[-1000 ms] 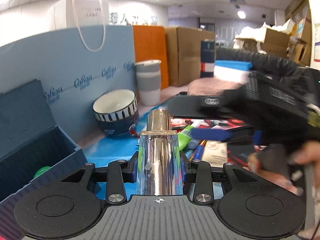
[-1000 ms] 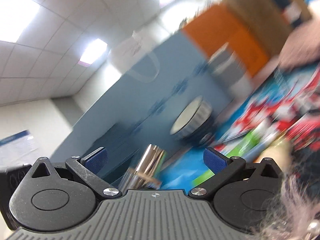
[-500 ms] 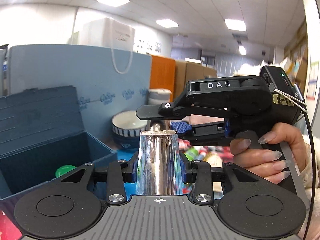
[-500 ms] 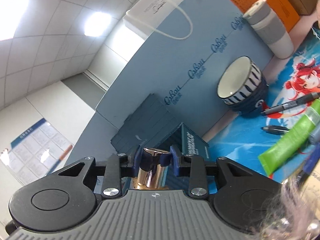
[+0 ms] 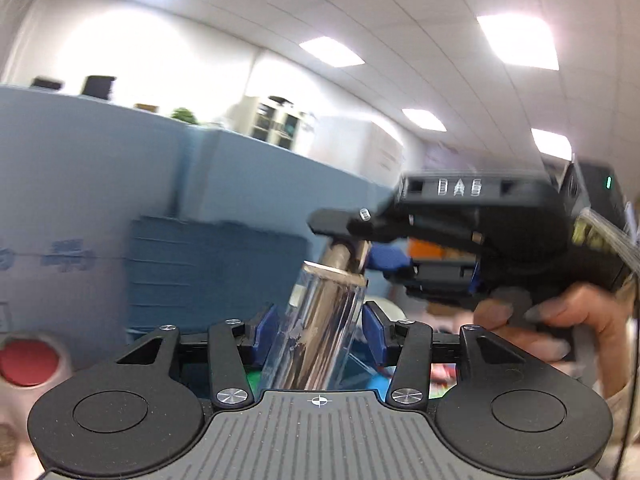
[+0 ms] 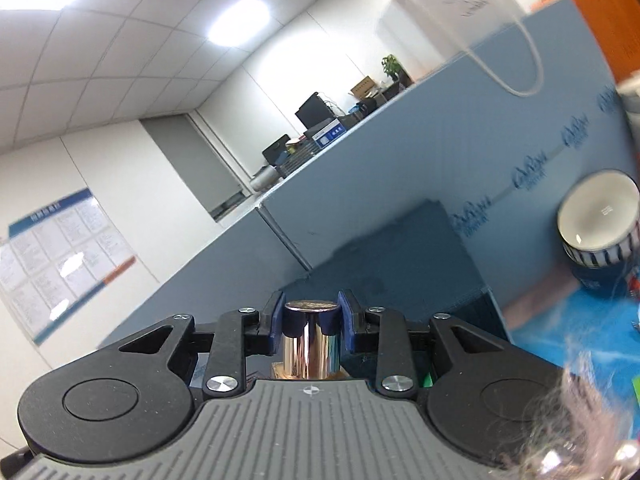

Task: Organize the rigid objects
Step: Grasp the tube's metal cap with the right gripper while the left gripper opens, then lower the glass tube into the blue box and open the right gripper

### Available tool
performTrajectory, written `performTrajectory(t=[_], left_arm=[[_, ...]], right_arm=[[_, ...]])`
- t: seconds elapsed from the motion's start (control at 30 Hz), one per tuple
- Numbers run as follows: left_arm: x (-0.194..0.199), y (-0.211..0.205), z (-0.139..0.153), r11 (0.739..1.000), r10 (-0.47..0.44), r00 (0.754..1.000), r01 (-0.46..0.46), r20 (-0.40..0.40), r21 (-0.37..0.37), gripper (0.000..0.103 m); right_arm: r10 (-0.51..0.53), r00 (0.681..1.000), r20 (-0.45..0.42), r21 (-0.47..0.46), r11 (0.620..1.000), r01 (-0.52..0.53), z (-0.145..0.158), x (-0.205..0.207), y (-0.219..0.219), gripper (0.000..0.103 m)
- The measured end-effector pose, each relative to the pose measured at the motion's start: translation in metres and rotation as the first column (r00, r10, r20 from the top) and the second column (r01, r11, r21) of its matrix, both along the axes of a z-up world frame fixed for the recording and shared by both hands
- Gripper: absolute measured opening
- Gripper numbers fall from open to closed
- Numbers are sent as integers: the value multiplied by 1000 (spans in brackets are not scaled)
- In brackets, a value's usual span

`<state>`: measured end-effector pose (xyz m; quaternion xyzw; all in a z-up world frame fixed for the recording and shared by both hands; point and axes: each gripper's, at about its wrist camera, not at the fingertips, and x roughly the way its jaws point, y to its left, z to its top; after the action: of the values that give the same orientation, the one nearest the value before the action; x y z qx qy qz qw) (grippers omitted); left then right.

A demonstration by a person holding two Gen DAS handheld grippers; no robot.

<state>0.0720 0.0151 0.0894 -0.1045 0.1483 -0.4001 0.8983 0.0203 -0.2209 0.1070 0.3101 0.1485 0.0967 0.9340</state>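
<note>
Left wrist view: the left gripper (image 5: 318,330) has released the clear bottle (image 5: 316,332), which leans tilted between its spread pads. The right gripper (image 6: 311,322) clamps the bottle's metallic cap (image 6: 310,332); box (image 6: 404,256) lies ahead, bowl (image 6: 598,220) to its right.

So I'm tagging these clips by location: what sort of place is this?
Most likely an office. There is a tiled drop ceiling with panel lights, blue partitions with monitors and clutter behind them, and a notice board on the white wall.
</note>
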Motion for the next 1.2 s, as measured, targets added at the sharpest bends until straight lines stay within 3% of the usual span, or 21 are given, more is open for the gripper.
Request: performTrajectory(t=[0.17,0.3,0.43,0.53,0.83,1.0,1.2], left_arm=[[12,22,0,989,151,988,-151,-38,5,57],[15,26,-1,972,235,971,-234,-46,30,63],[18,32,0,970,244,968,-244,-59,6,64],[18,35,-2,969,248,966,-249,-66,2,64],[24,43,-5,973,233,969,-232,-83,16,64],[26,39,-7,975,221,972,-220,-85,24,64],[28,35,-10,978,209,974,-207,-86,39,64]], right_arm=[[-84,996,-9,-59,995,83,-1,35,21,27],[-180,983,-47,-94,980,175,-26,56,36,27],[-175,972,-156,-85,983,164,-59,74,43,27],[-174,966,-192,-122,981,153,-73,79,51,27],[-160,953,-257,-197,974,111,-70,86,47,27],[-189,917,-350,-182,975,131,-74,94,27,32],[-261,865,-428,-281,948,147,-83,101,23,38]])
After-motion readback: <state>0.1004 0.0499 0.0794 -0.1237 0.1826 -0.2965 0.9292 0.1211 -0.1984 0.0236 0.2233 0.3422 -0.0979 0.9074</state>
